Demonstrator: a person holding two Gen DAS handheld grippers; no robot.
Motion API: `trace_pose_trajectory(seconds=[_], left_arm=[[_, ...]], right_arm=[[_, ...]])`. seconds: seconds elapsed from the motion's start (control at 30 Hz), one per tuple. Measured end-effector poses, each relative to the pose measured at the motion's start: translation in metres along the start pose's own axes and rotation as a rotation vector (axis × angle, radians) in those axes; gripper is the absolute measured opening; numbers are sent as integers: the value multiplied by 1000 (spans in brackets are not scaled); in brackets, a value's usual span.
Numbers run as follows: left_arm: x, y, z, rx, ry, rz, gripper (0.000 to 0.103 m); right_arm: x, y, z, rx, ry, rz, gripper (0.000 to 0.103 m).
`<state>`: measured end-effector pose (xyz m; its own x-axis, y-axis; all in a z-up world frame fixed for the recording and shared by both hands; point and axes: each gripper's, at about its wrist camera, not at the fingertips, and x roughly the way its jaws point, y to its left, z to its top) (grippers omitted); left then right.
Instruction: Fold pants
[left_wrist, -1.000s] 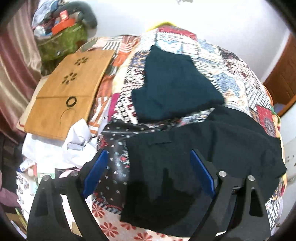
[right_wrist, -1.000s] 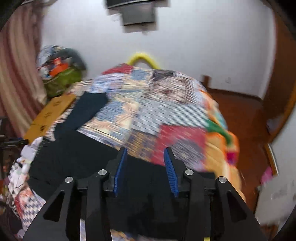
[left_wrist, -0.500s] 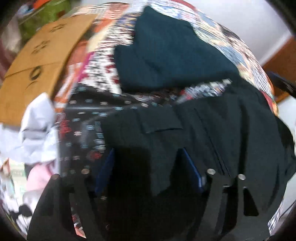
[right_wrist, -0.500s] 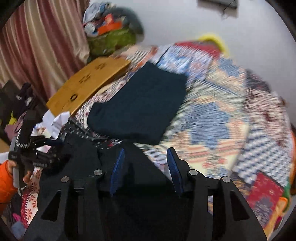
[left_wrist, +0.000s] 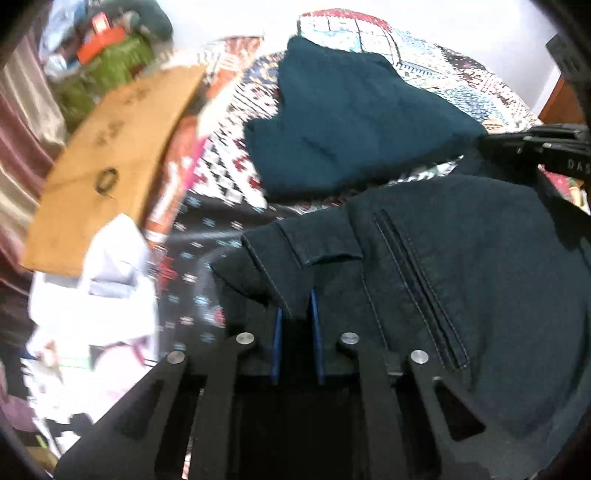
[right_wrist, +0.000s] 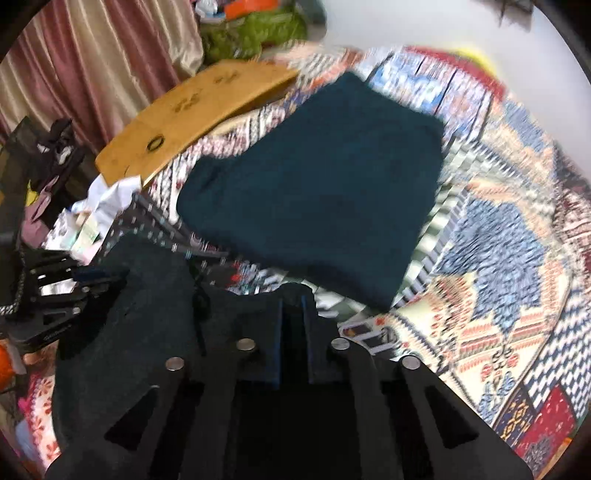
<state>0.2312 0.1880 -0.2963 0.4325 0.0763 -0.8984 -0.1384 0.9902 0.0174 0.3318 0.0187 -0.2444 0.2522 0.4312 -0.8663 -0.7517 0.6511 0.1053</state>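
Patchwork bed, near edge: black pants, dark denim, pale stitching, pocket welt showing. Both grippers, open a second ago, now closed narrow on fabric: left hand-held gripper on folded hem, right hand-held gripper on far edge. Likely lift for fold. Beyond: folded teal garment.

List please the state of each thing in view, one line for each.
Left gripper: shut on the black pants' edge.
Right gripper: shut on the black pants' edge.
Black pants: spread on the bed, not yet folded.
Dark teal garment: folded, lying flat behind the pants.
Patchwork bedspread: spread over the bed.
Brown board: lying flat beside the bed.
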Motion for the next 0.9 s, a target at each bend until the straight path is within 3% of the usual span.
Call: trace_pose_trajectory(seconds=[0.1, 0.23, 0.37, 0.47, 0.5, 0.57, 0.77, 0.9], left_arm=[[2, 14, 8, -17, 3, 32, 15], [14, 26, 15, -60, 77, -55, 20], [-16, 30, 13, -55, 43, -27, 24], [-49, 37, 7, -79, 3, -29, 52], [-61, 40, 2, -100, -15, -42, 61], [-76, 44, -6, -128, -32, -52, 65], [-81, 48, -37, -195, 30, -67, 65], [-64, 42, -57, -241, 98, -104, 65]], right_arm=[[-1, -3, 5, 21, -36, -48, 6], [15, -5, 9, 36, 57, -69, 9], [-25, 2, 7, 10, 21, -122, 13], [-69, 3, -4, 0, -48, -147, 26], [-89, 3, -10, 2, -78, -159, 36], [-122, 1, -27, 17, -141, -167, 45], [-172, -9, -85, 100, -222, -250, 48], [-179, -25, -144, 199, -203, -331, 48]])
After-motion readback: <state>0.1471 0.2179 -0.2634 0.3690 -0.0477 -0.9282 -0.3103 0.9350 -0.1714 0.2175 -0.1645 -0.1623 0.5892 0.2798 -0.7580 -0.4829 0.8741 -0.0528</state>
